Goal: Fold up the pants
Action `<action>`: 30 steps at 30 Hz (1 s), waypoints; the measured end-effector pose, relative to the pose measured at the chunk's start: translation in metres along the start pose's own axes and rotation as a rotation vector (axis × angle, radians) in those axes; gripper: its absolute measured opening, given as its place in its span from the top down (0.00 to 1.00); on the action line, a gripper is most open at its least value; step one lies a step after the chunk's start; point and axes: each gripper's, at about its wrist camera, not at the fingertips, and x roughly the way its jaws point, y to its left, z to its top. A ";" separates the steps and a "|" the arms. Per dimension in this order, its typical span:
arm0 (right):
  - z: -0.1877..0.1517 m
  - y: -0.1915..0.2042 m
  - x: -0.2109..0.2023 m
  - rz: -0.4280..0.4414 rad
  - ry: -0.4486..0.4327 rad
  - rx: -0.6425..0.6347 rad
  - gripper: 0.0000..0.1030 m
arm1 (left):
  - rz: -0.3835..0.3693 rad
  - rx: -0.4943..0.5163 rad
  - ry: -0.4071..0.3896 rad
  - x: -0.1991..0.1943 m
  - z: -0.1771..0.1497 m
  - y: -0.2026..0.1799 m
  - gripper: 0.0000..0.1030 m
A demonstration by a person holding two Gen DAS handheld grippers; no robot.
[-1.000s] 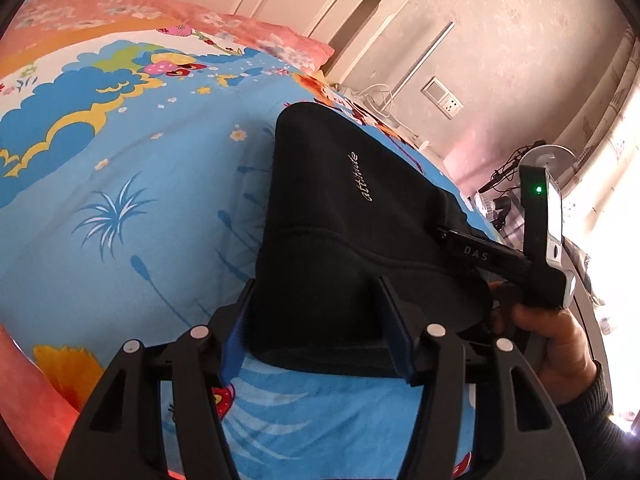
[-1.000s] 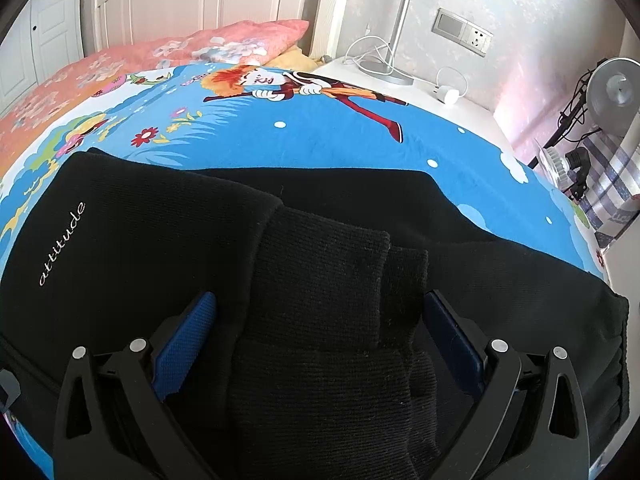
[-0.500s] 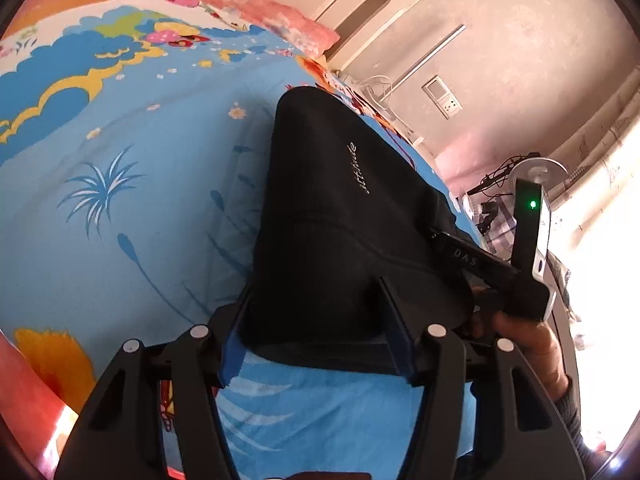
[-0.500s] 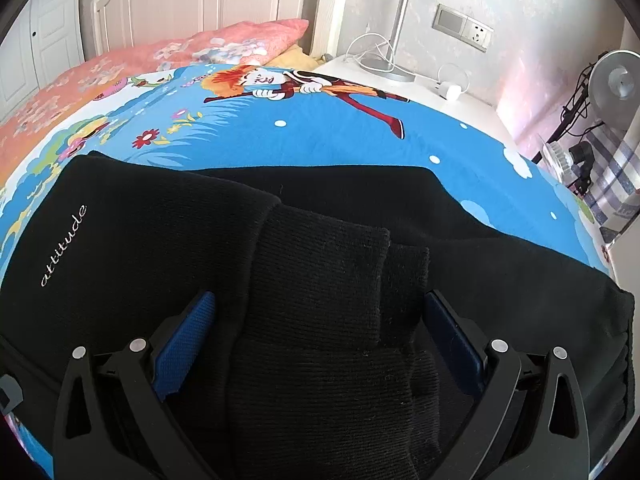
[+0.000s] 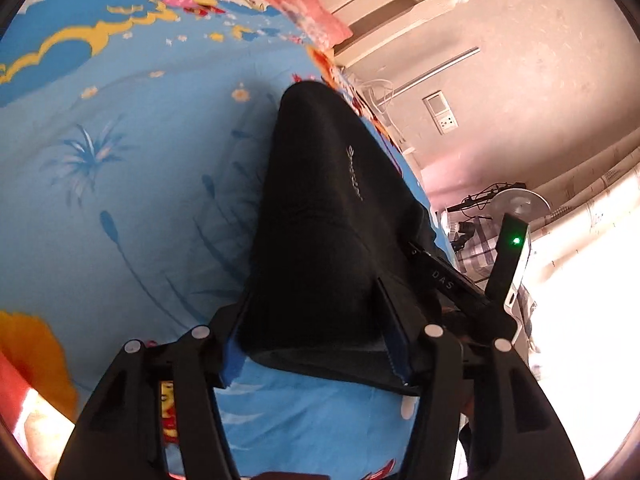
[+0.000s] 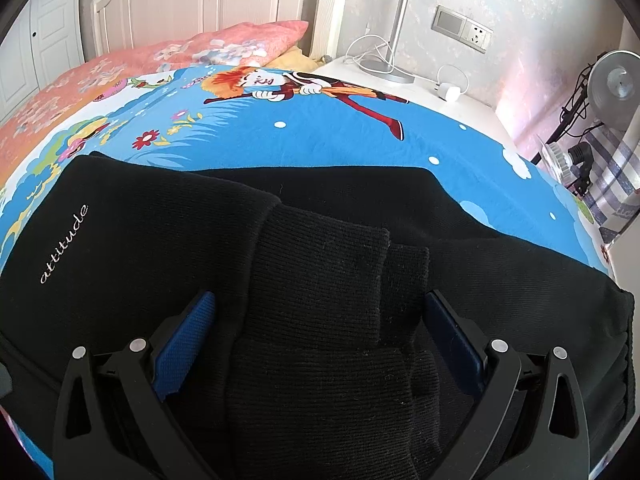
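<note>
Black pants (image 6: pixel 224 240) (stitched "attitude") lie folded on the cartoon bedsheet (image 6: pixel 340 140), fabric sitting between the spread fingers of both the left gripper (image 5: pixel 316 340) and right gripper (image 6: pixel 320 336).

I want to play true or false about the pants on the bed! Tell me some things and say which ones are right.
1. The pants are black. True.
2. They lie on a plain white sheet. False: the sheet is blue with cartoon pictures.
3. The word "attitude" is on the pants. True.
4. The right gripper is shut tight. False: its fingers stand wide apart around the ribbed cuffs.
5. The left gripper has pants fabric between its fingers. True.
6. A green pillow lies on the bed. False: the pillow is pink.
</note>
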 end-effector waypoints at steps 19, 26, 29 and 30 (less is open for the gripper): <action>0.097 0.109 -0.042 0.451 0.284 -0.186 0.05 | 0.205 0.254 -0.084 -0.017 -0.010 -0.068 0.72; 0.099 0.172 -0.012 0.425 0.461 -0.377 0.05 | 0.355 0.443 -0.132 -0.019 -0.020 -0.124 0.74; 0.104 0.161 -0.017 0.450 0.446 -0.401 0.31 | 0.412 0.585 -0.161 -0.021 -0.026 -0.161 0.74; 0.109 0.147 -0.023 0.458 0.437 -0.403 0.37 | 0.422 0.616 -0.167 -0.021 -0.027 -0.169 0.74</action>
